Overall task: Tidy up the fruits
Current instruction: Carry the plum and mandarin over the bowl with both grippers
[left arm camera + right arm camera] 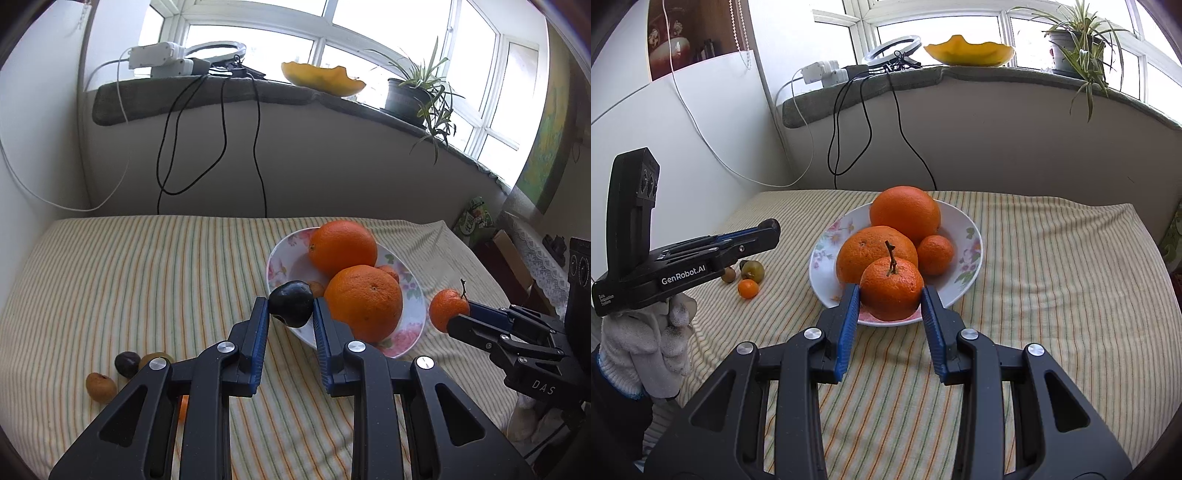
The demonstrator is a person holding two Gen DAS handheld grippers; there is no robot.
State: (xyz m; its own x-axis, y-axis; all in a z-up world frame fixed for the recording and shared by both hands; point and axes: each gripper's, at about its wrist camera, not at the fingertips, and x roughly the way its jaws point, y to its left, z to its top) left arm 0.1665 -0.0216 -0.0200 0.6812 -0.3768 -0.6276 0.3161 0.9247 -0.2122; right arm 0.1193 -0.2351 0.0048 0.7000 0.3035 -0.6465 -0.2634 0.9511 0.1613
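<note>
Gripping a dark plum (pixel 290 303), left gripper (pixel 290 314) has both blue pads pressed on its sides, held above the near-left rim of the bowl (pixel 277 266). Right gripper (pixel 891 295) is clamped on a stemmed tangerine (pixel 892 288), stem up, sitting over the bowl's near rim in the right wrist view; in the left wrist view that tangerine (pixel 448 309) hangs just right of the bowl, clear of it.

Bowl (pixel 967 221) is white with a flower print, on a striped cloth (pixel 1052 277). Inside: big orange (pixel 905 212) at the far side, second big orange (pixel 875 251) nearer and touching it, small tangerine (pixel 935 254) at their right. From the left wrist a bit of another small brownish fruit (pixel 317 288) shows behind the plum; can't tell what it is.

Loose on the cloth, left of the bowl and well apart from it: small orange fruit (pixel 748 288), greenish plum (pixel 753 270), brown round fruit (pixel 728 274). Left wrist view also shows a dark plum-like one (pixel 127 363) beside them.

White knit glove (pixel 646 354) on the hand holding the left gripper (pixel 768 230).

Far side: windowsill (pixel 221 92) with a power strip (pixel 151 55), ring light (pixel 892 51), hanging cables (pixel 221 129), yellow melon rind (pixel 323 77), potted plant (pixel 417 96).
</note>
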